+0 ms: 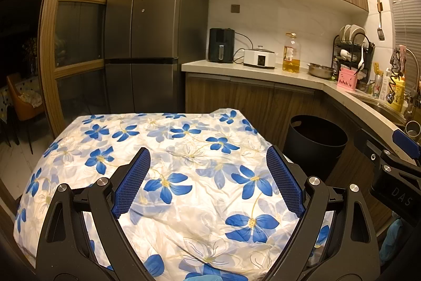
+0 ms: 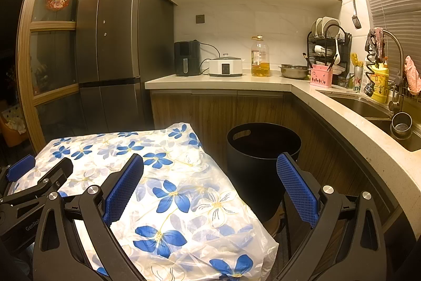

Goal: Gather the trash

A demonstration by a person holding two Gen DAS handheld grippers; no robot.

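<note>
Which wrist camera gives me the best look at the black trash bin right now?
The right wrist view: the black trash bin shows its whole rim, handle slot and most of its wall, beside the floral-covered table. In the left wrist view it sits farther off, partly hidden behind the table corner and the right tongs.

A round black trash bin (image 2: 259,162) stands upright and open-topped on the floor beside the floral-covered table (image 2: 168,191).

White tablecloth (image 1: 184,149) with blue flowers, black bin (image 2: 260,149), blue-padded tools.
</note>
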